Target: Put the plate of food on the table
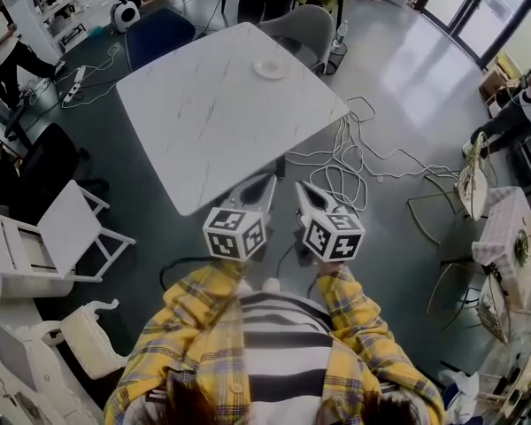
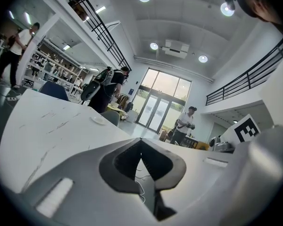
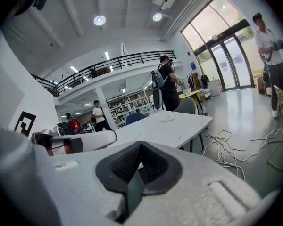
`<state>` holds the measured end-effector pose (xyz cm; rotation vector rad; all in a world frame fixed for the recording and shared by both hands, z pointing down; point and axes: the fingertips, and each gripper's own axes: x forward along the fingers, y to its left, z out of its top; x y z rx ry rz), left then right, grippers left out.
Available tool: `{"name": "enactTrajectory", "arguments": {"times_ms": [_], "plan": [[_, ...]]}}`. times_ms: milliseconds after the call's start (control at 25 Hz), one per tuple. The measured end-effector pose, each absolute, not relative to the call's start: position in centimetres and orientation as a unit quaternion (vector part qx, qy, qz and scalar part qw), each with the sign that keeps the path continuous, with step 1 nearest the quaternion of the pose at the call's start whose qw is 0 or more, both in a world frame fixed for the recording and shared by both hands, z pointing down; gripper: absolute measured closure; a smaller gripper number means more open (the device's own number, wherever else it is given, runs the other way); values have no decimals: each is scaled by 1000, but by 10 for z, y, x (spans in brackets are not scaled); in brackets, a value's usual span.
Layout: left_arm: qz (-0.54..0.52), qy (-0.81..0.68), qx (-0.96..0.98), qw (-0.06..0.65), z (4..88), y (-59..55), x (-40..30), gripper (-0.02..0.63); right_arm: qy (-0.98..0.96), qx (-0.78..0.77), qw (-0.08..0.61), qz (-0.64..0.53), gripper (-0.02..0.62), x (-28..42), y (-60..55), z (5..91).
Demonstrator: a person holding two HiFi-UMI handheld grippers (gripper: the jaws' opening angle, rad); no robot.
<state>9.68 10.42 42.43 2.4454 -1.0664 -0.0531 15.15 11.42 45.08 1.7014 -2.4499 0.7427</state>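
Trouble is likeliest at the far edge. The plate (image 1: pixel 270 68) lies on the surface (image 1: pixel 195 140) close to its far side, just in front of a grey chair (image 1: pixel 305 27) and well apart from both your claws. Your left claw (image 1: pixel 264 184) and right claw (image 1: pixel 304 189) hang side by side at the near corner, each pressed together and pinching nothing. Reach in without spreading them and you would probably nudge the plate toward that far edge. Walking round the right side is risky too, as loose cables (image 1: pixel 354 162) sprawl on the floor there. The plate looks small, shallow and white on pale marble, so its rim is hard to judge, and I cannot make out any food on it.
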Motion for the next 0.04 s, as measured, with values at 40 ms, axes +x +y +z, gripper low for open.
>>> {"name": "enactTrajectory", "arguments": {"times_ms": [40], "plan": [[-20, -388, 891, 236, 424, 109, 99, 609, -796, 554, 34, 242, 594, 155, 119, 451]]}}
